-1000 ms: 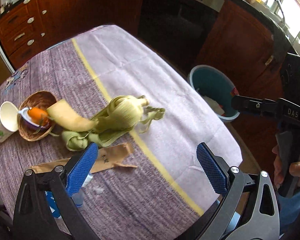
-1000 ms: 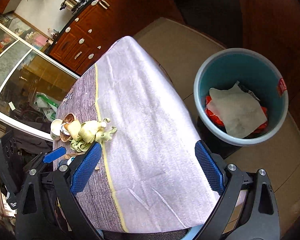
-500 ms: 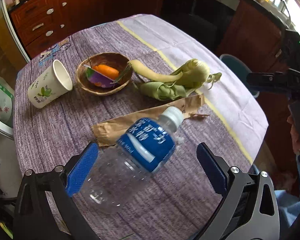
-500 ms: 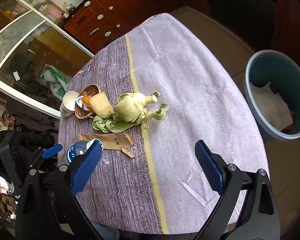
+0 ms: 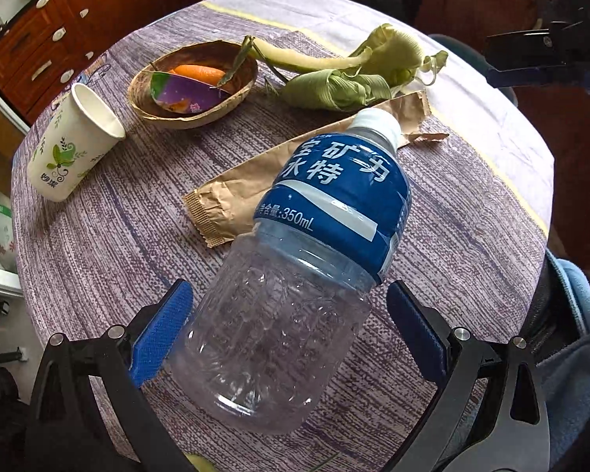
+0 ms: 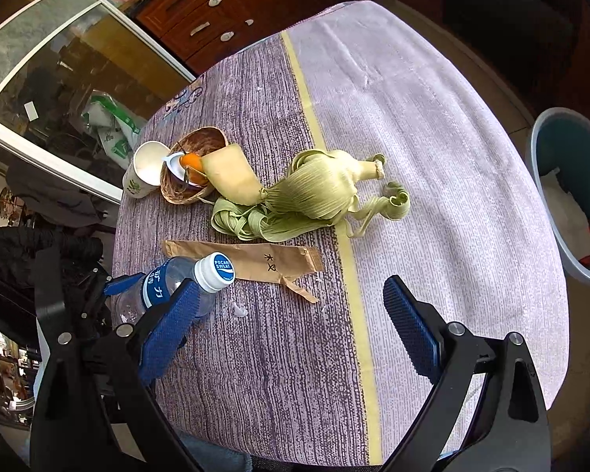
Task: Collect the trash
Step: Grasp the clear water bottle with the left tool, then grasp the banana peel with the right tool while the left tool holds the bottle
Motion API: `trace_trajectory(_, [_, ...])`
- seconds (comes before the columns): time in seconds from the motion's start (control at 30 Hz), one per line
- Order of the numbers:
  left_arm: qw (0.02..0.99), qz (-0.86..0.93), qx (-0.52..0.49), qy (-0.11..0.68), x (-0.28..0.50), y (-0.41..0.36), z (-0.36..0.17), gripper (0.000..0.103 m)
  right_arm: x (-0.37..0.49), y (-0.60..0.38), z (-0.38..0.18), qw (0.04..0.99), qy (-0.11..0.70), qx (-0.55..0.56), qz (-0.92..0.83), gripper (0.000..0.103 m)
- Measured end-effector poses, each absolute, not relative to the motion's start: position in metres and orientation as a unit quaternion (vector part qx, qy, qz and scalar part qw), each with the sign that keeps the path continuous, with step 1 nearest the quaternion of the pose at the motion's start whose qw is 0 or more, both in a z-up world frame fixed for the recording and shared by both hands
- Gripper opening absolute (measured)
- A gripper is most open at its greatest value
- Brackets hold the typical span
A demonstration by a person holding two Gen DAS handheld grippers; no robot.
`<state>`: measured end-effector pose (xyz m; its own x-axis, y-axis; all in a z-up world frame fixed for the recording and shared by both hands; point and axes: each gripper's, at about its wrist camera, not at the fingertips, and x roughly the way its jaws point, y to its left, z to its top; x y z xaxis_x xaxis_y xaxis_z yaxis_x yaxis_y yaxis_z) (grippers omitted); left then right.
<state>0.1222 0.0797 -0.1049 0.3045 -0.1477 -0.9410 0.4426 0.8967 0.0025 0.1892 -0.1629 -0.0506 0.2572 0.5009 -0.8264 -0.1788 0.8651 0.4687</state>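
A plastic water bottle [image 5: 295, 275] lies between the wide-open left tongs [image 5: 287, 338], ungripped, touching a brown paper sleeve [image 5: 255, 185]; the right tongs [image 6: 291, 334] are spread empty.

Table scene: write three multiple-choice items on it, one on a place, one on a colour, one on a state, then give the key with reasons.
1. Where does the plastic bottle lie?
A. between the left gripper's open fingers
B. in the bin
C. in the basket

2. What colour is the bottle's cap?
A. red
B. white
C. green

3. How is the paper cup?
A. upright
B. crushed flat
C. tipped on its side

Key: 1 A, the blue pads flank the bottle with gaps on both sides. 2 B, the cap is white with a blue logo. 3 C, its open mouth faces sideways beside the woven basket.
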Motion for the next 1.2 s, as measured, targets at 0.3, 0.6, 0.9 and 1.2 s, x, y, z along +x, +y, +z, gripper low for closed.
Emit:
trace_trajectory(0.3, [0.814,-0.164,0.067,0.553,0.103,0.093,-0.093,0.065,0.188,-0.153,-0.051,0.779,0.572,0.128,0.225,0.09])
trace_trajectory(0.6, [0.853,-0.111,-0.042,0.507,0.102,0.137,-0.056,0.065,0.203,-0.099,-0.018,0.82,0.504,0.032,0.269,0.09])
trace_trajectory(0.9, [0.854,-0.093,-0.107,0.501,0.123,0.153,-0.056,0.065,0.244,-0.032,-0.055,0.805,0.531,-0.118,0.237,0.07])
trace_trajectory(1.2, [0.846,-0.106,-0.121,0.508,0.129,0.156,-0.066,0.065,0.264,-0.027,-0.079,0.781,0.556,-0.108,0.264,0.046])
